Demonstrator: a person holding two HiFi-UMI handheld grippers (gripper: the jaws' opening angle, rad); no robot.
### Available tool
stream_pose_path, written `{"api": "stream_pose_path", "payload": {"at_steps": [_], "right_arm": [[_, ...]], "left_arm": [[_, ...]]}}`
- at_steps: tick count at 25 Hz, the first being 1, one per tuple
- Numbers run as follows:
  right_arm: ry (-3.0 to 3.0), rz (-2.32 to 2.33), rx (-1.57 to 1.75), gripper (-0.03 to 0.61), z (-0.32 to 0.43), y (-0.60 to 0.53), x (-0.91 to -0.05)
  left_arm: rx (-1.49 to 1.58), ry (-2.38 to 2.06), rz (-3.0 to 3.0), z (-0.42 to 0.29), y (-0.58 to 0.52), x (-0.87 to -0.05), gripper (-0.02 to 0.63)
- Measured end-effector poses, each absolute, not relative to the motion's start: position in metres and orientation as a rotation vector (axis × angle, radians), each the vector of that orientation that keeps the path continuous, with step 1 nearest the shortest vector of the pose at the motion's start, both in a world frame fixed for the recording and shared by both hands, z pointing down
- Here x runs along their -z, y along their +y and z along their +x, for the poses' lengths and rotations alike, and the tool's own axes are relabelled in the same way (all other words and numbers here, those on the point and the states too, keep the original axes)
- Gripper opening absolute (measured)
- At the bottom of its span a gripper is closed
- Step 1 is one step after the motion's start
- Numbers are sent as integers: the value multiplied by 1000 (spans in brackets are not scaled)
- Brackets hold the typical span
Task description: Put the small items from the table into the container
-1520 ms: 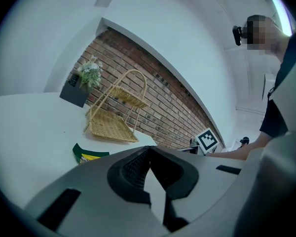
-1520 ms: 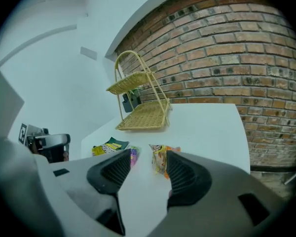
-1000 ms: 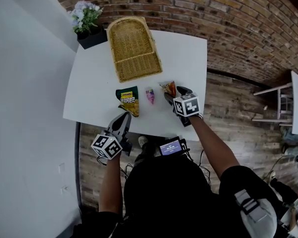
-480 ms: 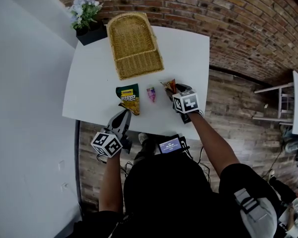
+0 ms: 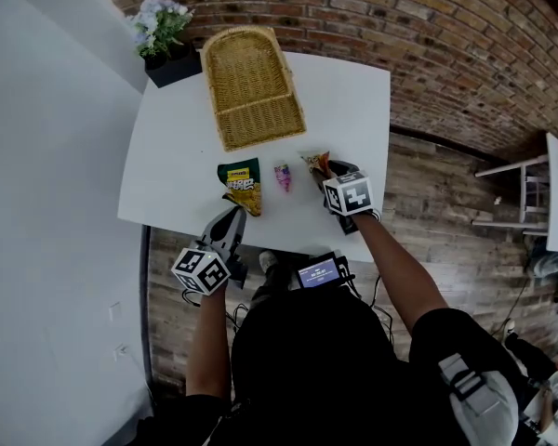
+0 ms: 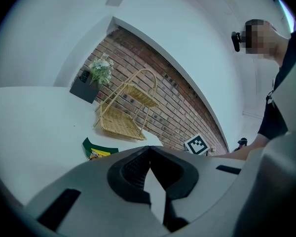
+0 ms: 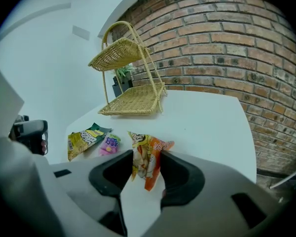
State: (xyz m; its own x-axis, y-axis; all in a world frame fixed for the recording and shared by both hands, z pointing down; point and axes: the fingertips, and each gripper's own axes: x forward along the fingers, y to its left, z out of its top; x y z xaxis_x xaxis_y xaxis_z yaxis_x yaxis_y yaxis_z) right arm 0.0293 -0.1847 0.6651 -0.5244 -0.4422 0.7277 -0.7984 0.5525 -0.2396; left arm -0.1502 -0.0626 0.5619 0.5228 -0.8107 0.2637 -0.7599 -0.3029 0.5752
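An orange snack packet [image 7: 147, 158] stands crumpled between the jaws of my right gripper [image 7: 145, 174], which are closing with both pads against its sides. From the head view this packet [image 5: 314, 163] lies at the right of the row, with the right gripper [image 5: 327, 173] over it. A pink sweet packet [image 5: 282, 177] and a green-yellow packet [image 5: 241, 184] lie to its left on the white table [image 5: 353, 110]. The two-tier wicker basket [image 5: 253, 86] stands behind them. My left gripper [image 5: 231, 219] hovers at the table's near edge, shut and empty.
A dark pot of pale flowers [image 5: 167, 40] stands at the table's far left corner beside the basket. A brick wall runs behind the table. Wooden floor and a white stool [image 5: 525, 189] lie off to the right.
The right gripper's jaws have narrowed around the orange packet. Both hands have kept their places, and the left gripper stays shut.
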Motion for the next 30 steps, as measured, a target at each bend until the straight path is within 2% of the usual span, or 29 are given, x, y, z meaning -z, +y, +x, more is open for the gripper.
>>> {"api": "stream_pose_path", "payload": {"at_steps": [30], "right_arm": [[-2303,990,-686,179,34,-159,-605]], "left_arm": [[33,-1267,2173,-132,-68,-552,9]]}}
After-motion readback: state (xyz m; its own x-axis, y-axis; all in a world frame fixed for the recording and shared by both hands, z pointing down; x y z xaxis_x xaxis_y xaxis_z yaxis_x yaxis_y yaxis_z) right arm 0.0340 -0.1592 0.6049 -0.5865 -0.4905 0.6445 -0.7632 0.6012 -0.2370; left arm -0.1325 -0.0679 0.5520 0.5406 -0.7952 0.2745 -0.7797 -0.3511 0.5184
